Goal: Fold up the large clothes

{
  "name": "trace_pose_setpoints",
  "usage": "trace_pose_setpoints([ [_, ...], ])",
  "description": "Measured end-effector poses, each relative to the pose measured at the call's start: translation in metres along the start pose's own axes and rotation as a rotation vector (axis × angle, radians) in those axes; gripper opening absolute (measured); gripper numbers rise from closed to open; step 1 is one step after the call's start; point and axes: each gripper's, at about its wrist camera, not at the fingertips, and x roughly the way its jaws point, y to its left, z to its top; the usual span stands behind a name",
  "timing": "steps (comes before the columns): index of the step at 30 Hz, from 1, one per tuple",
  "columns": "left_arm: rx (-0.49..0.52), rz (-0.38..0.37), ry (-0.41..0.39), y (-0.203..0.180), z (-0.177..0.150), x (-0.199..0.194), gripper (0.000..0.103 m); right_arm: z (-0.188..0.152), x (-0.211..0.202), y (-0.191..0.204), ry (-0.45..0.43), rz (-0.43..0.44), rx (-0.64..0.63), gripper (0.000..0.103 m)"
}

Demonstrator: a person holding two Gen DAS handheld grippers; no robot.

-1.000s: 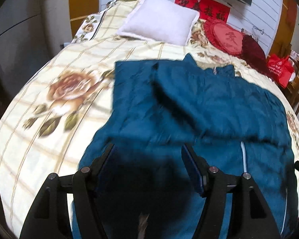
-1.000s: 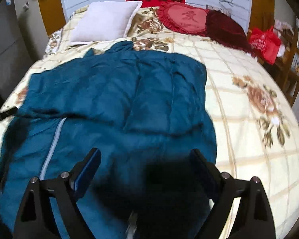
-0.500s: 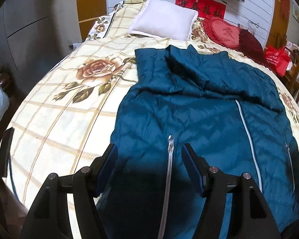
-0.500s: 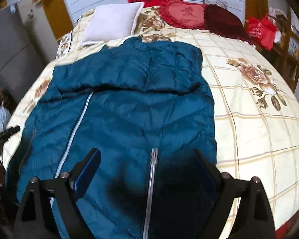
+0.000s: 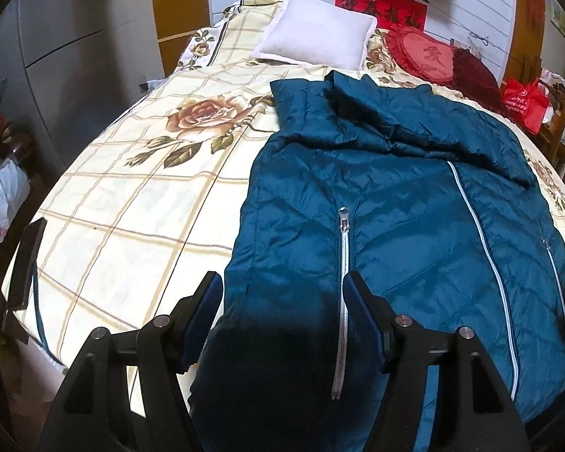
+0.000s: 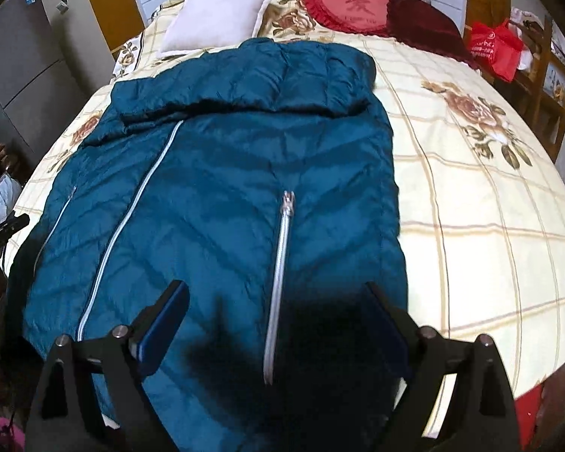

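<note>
Red bag [image 5: 525,103] on wooden shelf [image 5: 557,120] far right of bed, contents not readable; white plastic bag [image 5: 3,194] on floor at left, contents hidden. Teal puffer coat [image 5: 388,203] spread lengthwise on bed [image 5: 132,196] w/ cream plaid rose cover, hem toward cameras, top end folded back over itself near white pillow [image 6: 218,19] and red heart cushion [image 6: 350,7]. Quilted chevron stitching, shiny fabric, long silver front zip [image 6: 128,218] plus shorter zip [image 6: 278,275]. Left gripper [image 5: 282,320] over hem, jaws wide apart, nothing between. Right gripper [image 6: 278,324] likewise wide apart, empty. Hem edge lost in dark shadow under both grippers; coat's far side cut off in left wrist view.
</note>
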Motion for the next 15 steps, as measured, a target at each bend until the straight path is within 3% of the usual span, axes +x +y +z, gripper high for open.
trace_pose_setpoints([
  [15, 0.014, 0.003, 0.041, 0.009, -0.028, -0.004, 0.097, -0.036, -0.011, -0.013, 0.048, -0.025, 0.0, 0.096],
])
